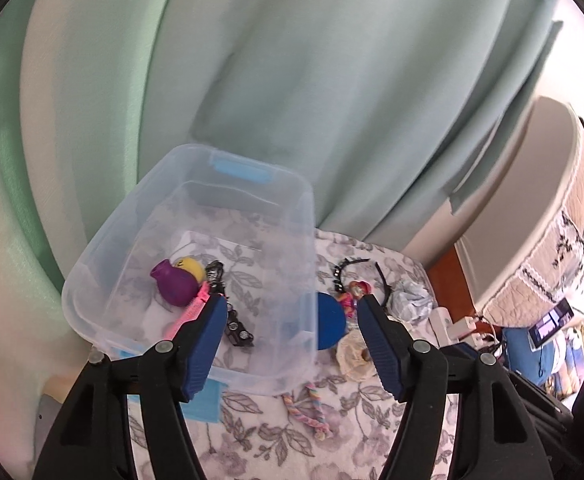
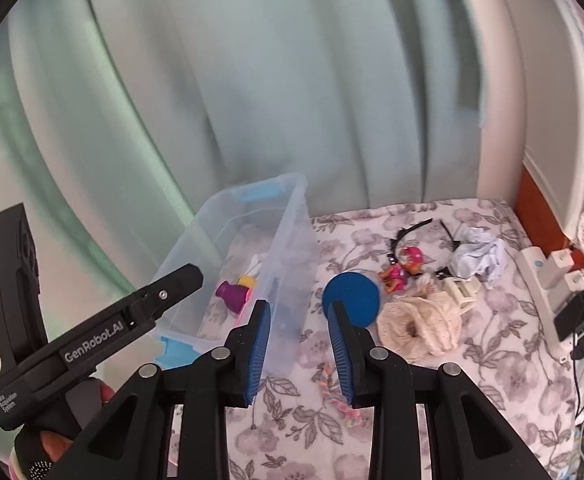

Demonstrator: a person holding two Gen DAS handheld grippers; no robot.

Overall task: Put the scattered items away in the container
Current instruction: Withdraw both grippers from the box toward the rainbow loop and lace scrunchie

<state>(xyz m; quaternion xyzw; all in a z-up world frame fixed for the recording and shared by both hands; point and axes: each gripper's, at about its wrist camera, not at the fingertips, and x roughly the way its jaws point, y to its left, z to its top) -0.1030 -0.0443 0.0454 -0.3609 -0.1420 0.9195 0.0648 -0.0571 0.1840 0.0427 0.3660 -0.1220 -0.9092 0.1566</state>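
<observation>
Clear plastic container (image 1: 196, 248) on floral bedspread (image 2: 431, 380), holding purple vase toy (image 1: 176, 284); blue disc (image 2: 351, 298) just beside. Left gripper (image 1: 292, 308) fingers apart, empty; right gripper (image 2: 297, 312) fingers narrowly apart, empty.

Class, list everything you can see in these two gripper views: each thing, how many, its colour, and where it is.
container: one, clear with blue handles, left on the floral cloth
purple toy: one, inside container
yellow ball: one, inside container, behind the purple toy
blue disc: one, right of container
cream scrunchie: one, right of disc
black headband: one, far right
crumpled cloth: one, pale blue, beside headband
rainbow braid: one, near edge
left gripper: black, blue pads, open
right gripper: same, jaws apart, empty
</observation>
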